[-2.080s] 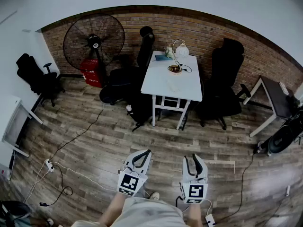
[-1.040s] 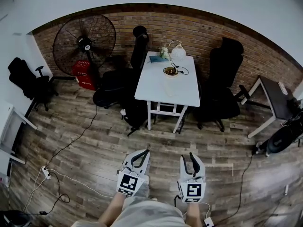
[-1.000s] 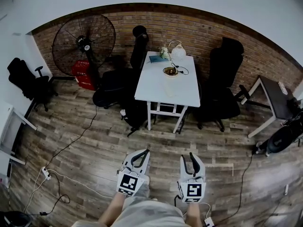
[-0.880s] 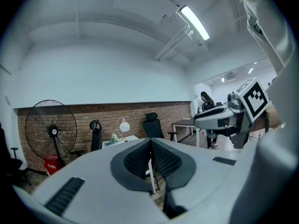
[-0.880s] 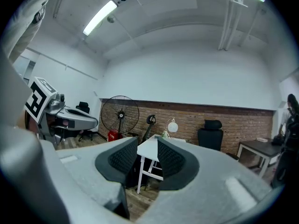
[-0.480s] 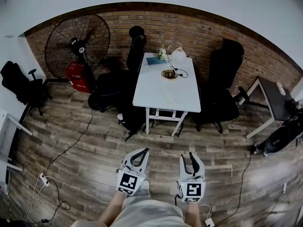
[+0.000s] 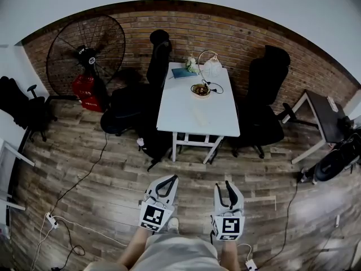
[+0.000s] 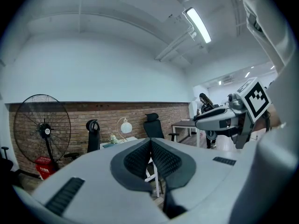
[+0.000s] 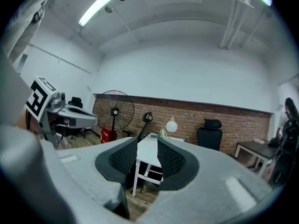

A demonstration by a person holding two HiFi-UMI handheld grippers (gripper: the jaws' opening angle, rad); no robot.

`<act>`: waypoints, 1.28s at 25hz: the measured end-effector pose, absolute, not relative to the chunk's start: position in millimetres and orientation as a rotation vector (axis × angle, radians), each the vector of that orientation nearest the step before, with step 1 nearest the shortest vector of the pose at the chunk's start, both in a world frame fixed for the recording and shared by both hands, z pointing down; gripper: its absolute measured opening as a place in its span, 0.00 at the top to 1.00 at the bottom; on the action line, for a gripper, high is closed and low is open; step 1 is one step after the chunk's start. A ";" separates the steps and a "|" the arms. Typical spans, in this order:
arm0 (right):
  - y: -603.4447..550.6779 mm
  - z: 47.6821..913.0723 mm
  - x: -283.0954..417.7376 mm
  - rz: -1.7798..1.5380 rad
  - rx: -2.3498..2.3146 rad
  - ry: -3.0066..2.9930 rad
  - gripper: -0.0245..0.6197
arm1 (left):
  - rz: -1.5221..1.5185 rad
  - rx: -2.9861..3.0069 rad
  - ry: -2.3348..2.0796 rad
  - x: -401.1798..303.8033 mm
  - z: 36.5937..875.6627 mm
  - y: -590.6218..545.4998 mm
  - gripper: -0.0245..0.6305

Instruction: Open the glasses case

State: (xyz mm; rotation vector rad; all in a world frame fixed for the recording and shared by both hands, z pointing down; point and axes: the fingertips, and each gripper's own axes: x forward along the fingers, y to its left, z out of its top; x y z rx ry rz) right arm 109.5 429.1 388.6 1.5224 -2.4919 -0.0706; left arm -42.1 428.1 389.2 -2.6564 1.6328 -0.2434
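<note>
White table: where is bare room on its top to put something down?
The near half of the white rectangular table is bare, from the round bowl down to the near edge, except one small pale item near the middle. The far end by the brick wall is crowded: white globe lamp, blue book and bowl.

White worktop against brick wall — globe lamp, bowl, blue book on top. Black office chair at right; floor fan, red crate at left — cable across wooden floor.
</note>
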 end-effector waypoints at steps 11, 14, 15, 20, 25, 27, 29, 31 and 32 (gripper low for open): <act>406.2 388.6 96.7 -0.092 1.511 -2.504 0.75 | -0.233 -2.654 1.624 -52.3 389.7 405.1 0.95; 400.3 388.2 94.5 -0.089 1.515 -2.504 0.75 | -0.234 -2.651 1.631 -55.3 390.1 399.5 0.96; 397.2 387.4 93.3 -0.092 1.512 -2.505 0.75 | -0.233 -2.652 1.634 -56.4 389.5 396.8 0.95; 379.8 385.4 86.5 -0.090 1.505 -2.509 0.75 | -0.237 -2.649 1.645 -63.1 388.3 382.3 0.95; 363.6 387.1 82.7 -0.086 1.482 -2.519 0.75 | -0.245 -2.647 1.659 -65.2 390.1 367.2 0.95; 357.6 388.3 82.0 -0.084 1.483 -2.519 0.75 | -0.248 -2.644 1.660 -66.7 391.1 361.3 0.95; 352.0 389.1 81.6 -0.084 1.485 -2.520 0.75 | -0.257 -2.631 1.648 -68.1 391.1 355.5 0.95; 346.3 389.9 82.9 -0.082 1.487 -2.520 0.75 | -0.261 -2.631 1.649 -67.2 392.5 350.0 0.95; 342.9 390.3 84.3 -0.078 1.488 -2.520 0.75 | -0.259 -2.638 1.659 -65.9 393.7 346.8 0.95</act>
